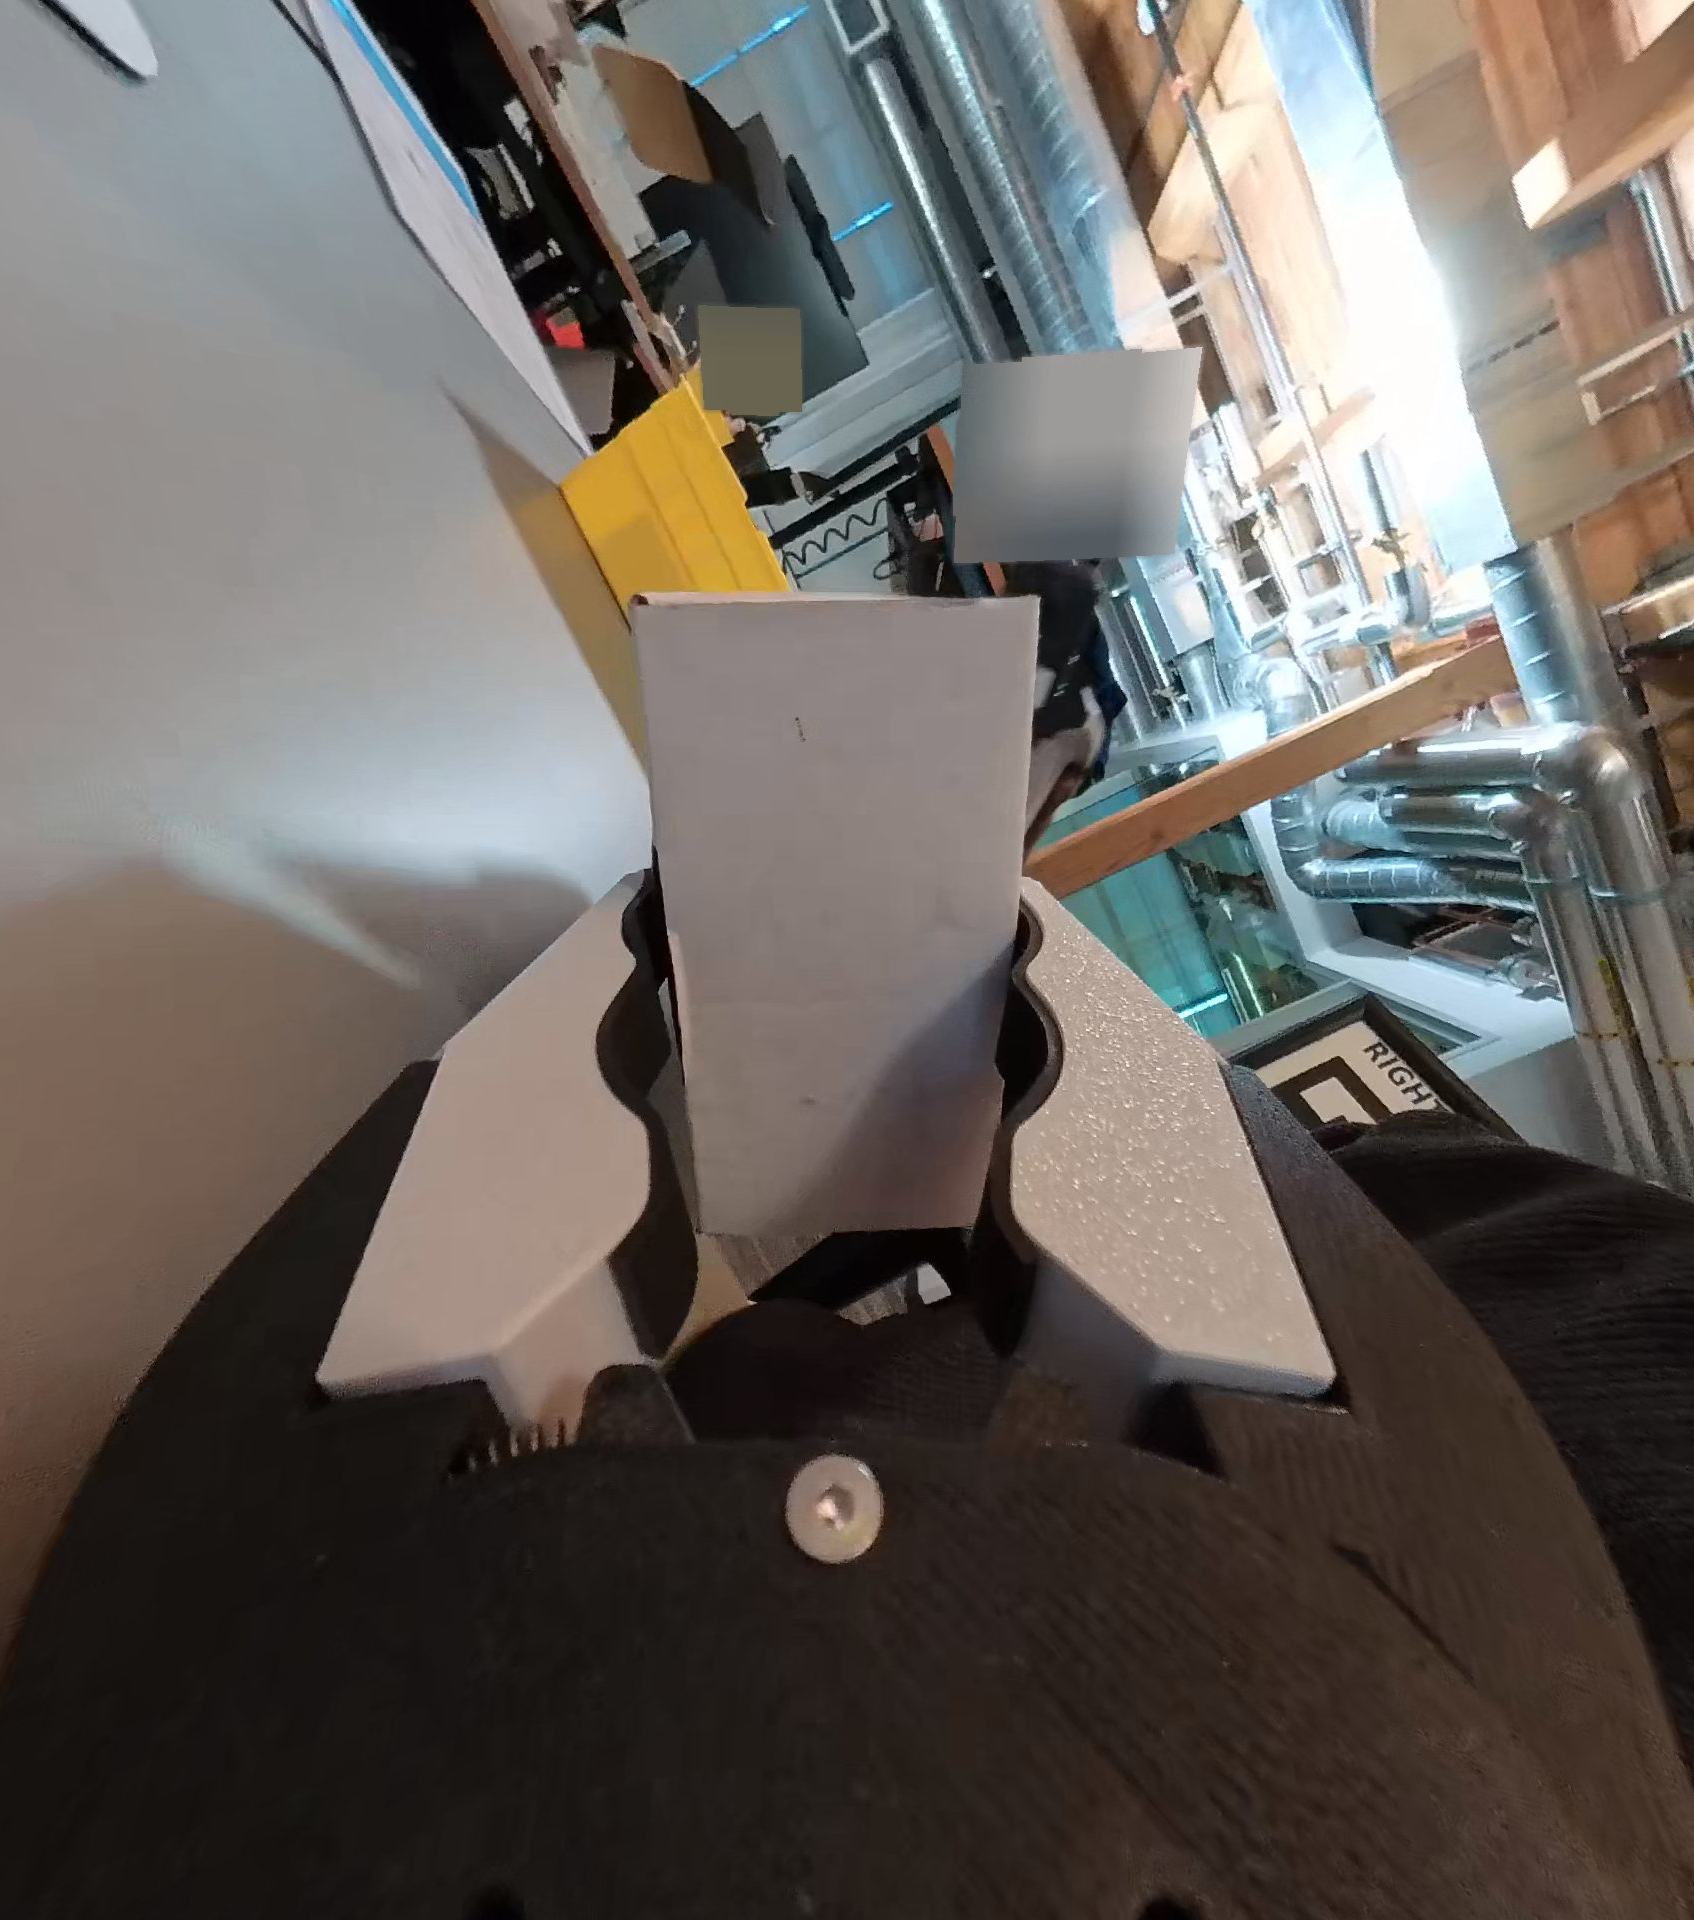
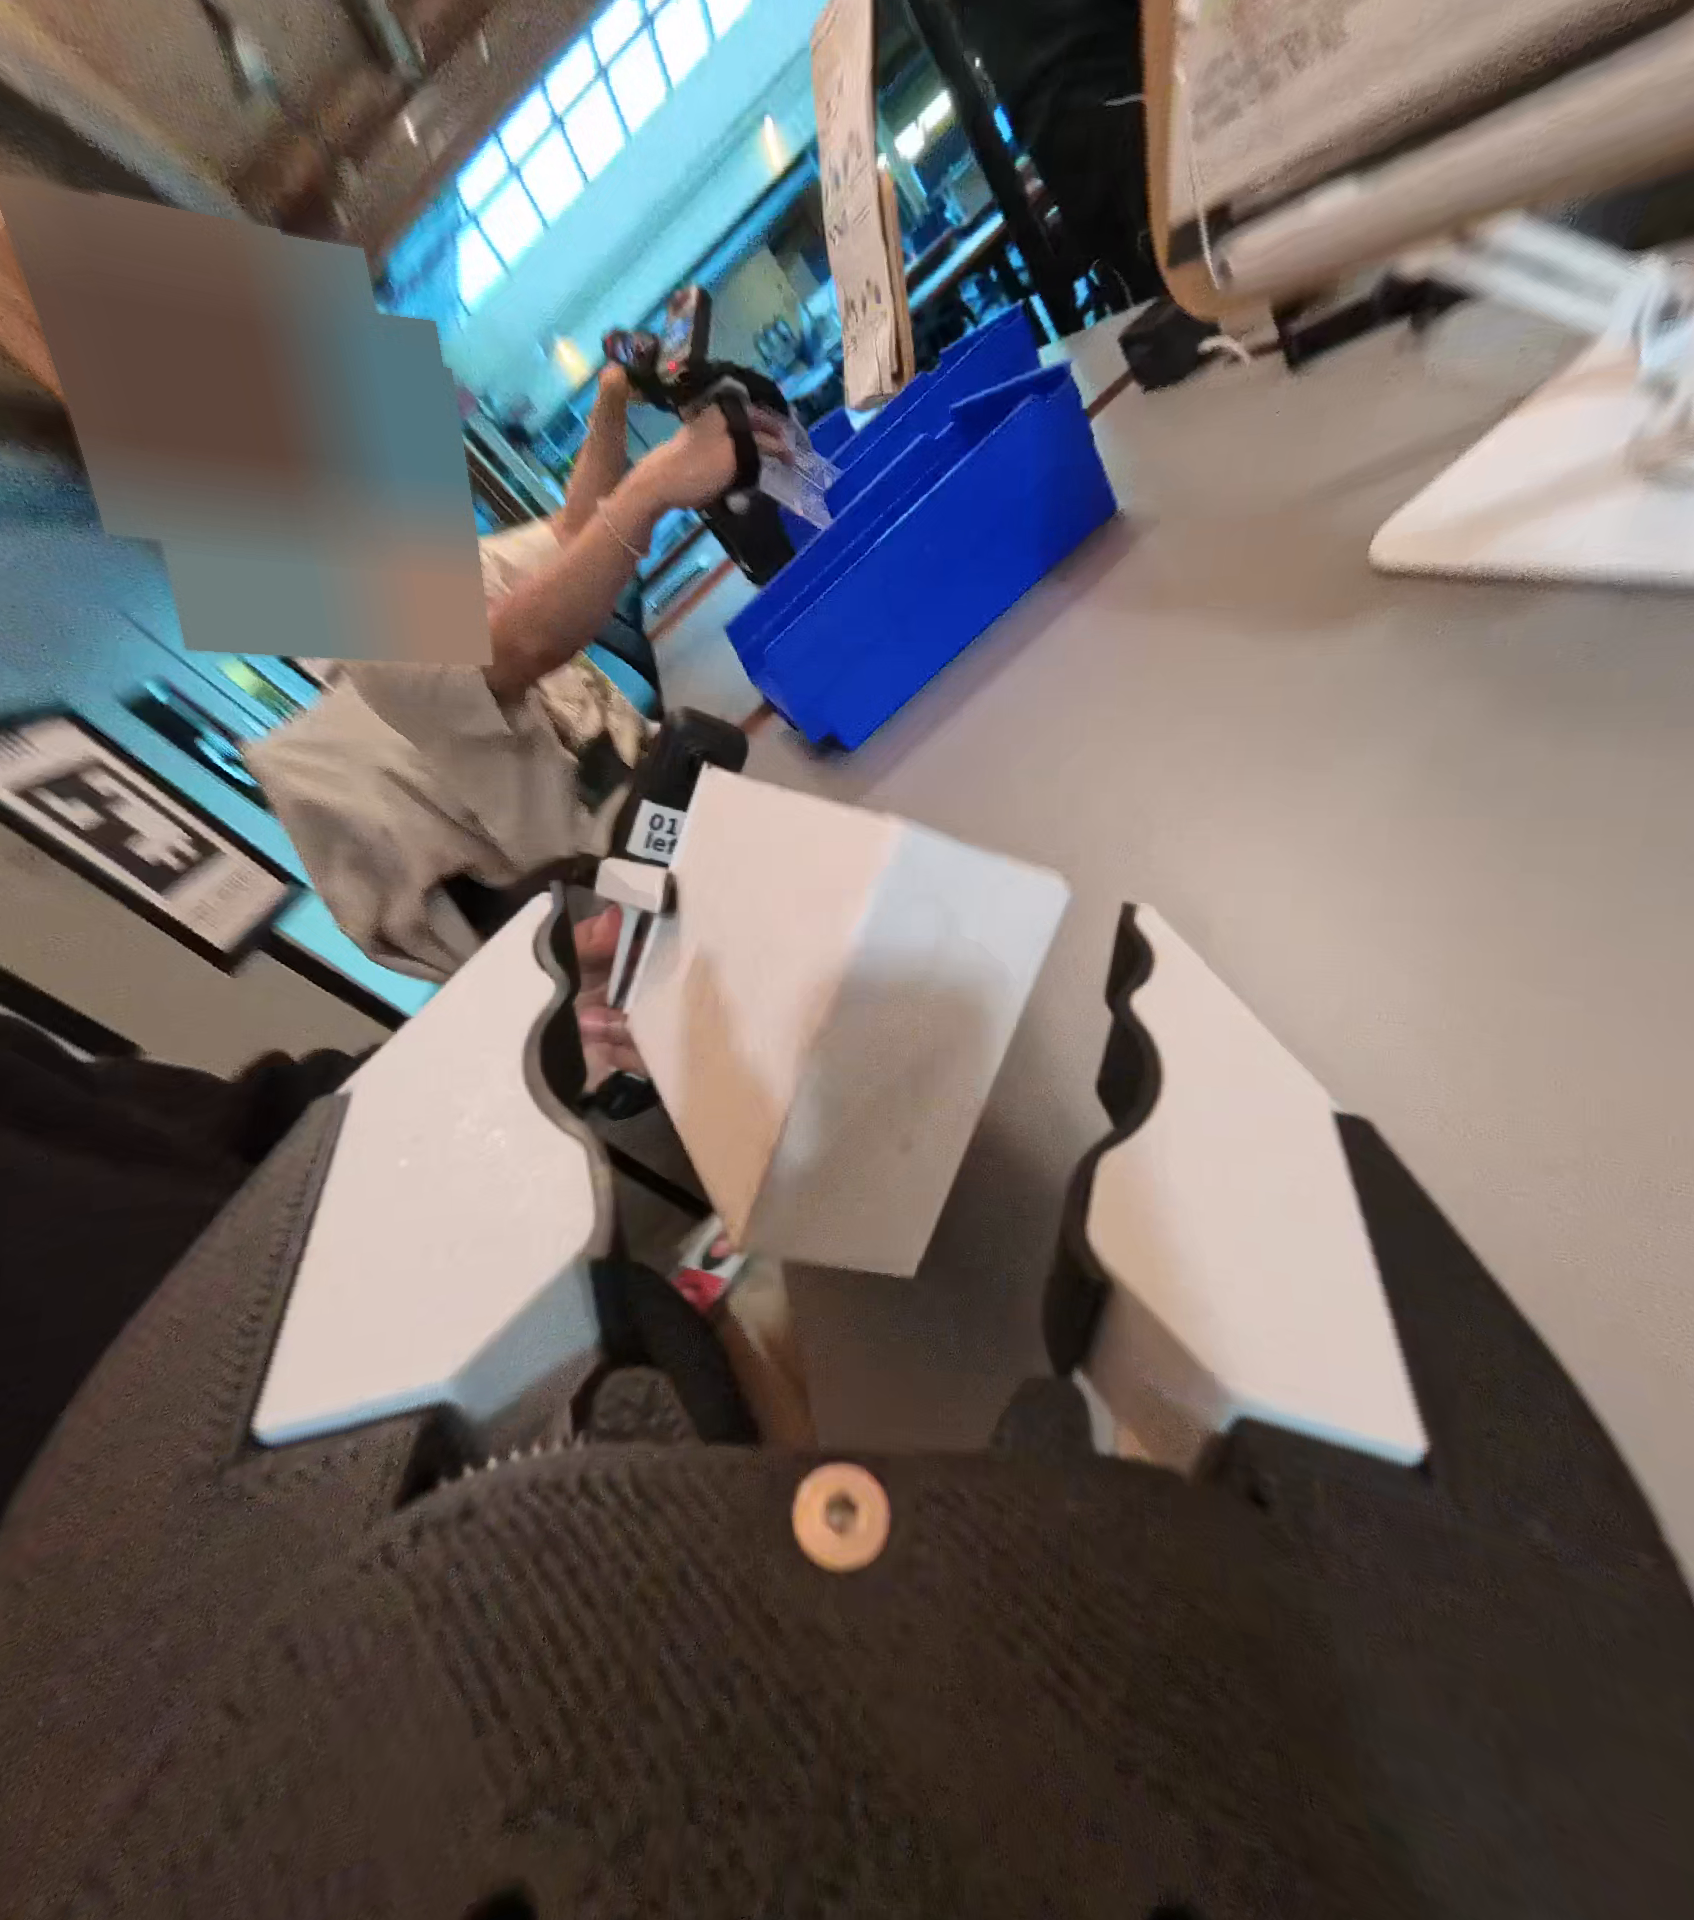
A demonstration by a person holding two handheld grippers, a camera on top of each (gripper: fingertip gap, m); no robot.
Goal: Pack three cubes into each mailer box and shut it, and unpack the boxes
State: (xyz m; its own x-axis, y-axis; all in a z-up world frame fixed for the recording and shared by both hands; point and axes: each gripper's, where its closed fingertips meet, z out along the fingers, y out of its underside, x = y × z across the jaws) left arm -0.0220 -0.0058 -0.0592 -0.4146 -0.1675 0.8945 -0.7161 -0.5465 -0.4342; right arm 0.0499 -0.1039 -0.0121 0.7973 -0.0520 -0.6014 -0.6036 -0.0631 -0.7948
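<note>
left wrist view: nearest the lens, the left gripper (image 1: 827, 997) has its two grey fingers (image 1: 510, 1174) clenched on a white mailer box (image 1: 822, 883). both inner black pads press against the box's sides. the box is closed as far as can be seen and stands up between the fingers, its far end reaching past the fingertips. the view is strongly tilted. a grey bench (image 1: 147, 623) fills the left side, running away at a steep angle. a yellow bin (image 1: 677, 520) sits beyond the box at the bench's far edge. silver ducts and pipes (image 1: 1445, 852) and wooden beams occupy the right background. no cubes are visible; whether any are inside the box cannot be told.

right wrist view: nearest the lens, the right gripper (image 2: 838, 1029) has its fingers (image 2: 1227, 1195) released and spread wide. the same white mailer box (image 2: 822, 1018) lies tilted in the gap between them, touching neither pad as far as can be seen. the box is off the bench (image 2: 1342, 831), held at its far left edge by the left gripper (image 2: 651, 894), of which only a small part shows. a stack of blue bins (image 2: 926, 551) rests farther back on the bench. another person's arm (image 2: 614, 520) is raised beside the bins, holding a dark device.
</note>
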